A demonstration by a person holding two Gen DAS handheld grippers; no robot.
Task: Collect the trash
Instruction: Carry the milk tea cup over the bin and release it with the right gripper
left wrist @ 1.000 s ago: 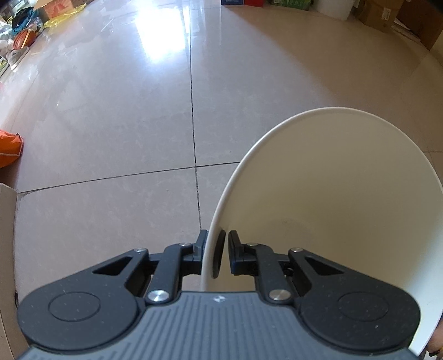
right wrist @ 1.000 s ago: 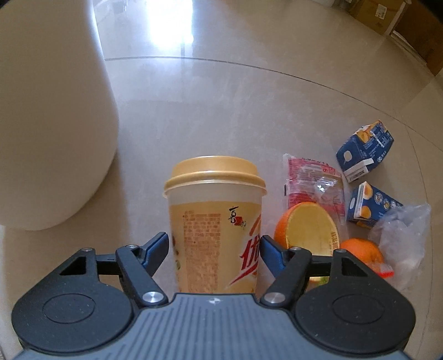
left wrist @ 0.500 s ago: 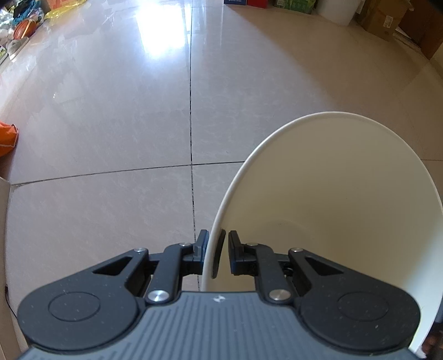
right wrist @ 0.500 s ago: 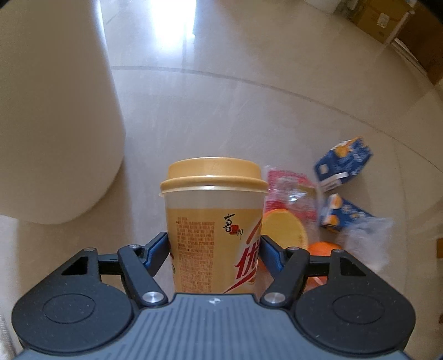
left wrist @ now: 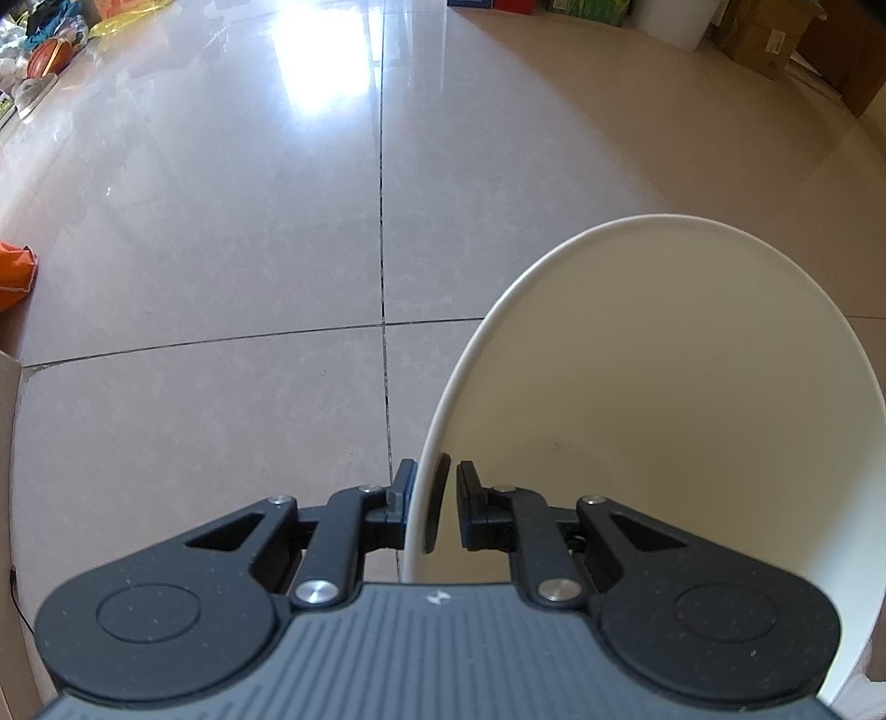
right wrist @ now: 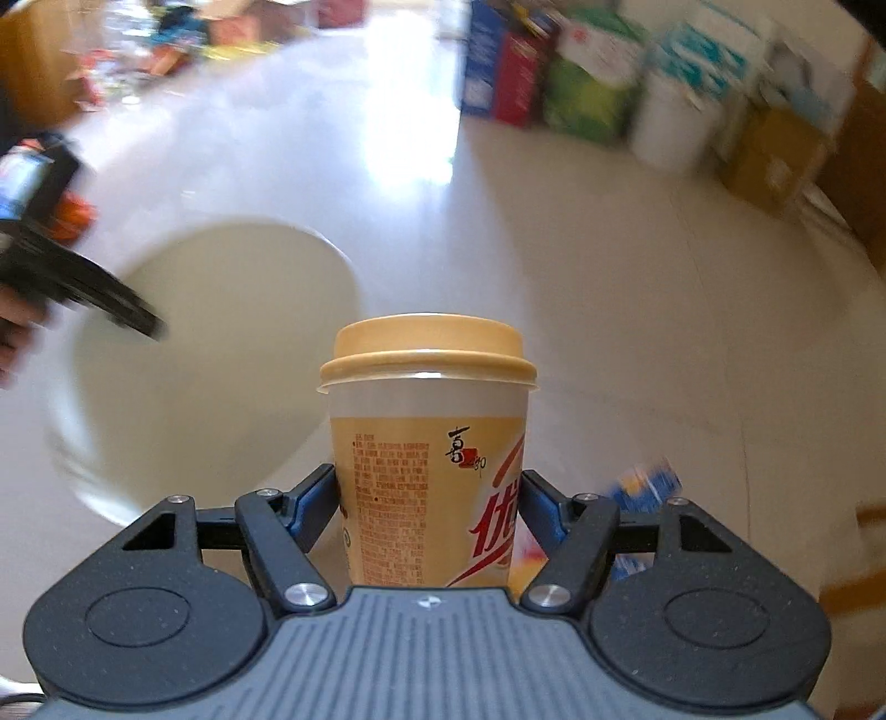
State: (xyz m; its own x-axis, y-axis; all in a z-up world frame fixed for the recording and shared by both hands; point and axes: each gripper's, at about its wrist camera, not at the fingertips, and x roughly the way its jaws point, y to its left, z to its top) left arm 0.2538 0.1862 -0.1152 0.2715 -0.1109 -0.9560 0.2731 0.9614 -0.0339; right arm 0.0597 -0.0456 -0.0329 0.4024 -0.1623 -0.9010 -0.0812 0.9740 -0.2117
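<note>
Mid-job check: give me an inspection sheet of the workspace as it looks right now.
Surface: glossy tiled floor, glare patch.
Job's things: cream bin, inside bare where visible; lidded cup upright in the grip.
Clutter: blue carton on floor behind cup, blurred.
Grippers: left hand-held gripper clamps bin rim; right hand-held gripper shut on cup.
Cables: thin dark cord at left edge.
Surroundings: boxes along far wall, orange bag, ball.

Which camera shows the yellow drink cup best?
The right wrist view: the lidded cup sits sharp and central, clamped in the right gripper. The left wrist view shows none of it, only the white bin.
</note>
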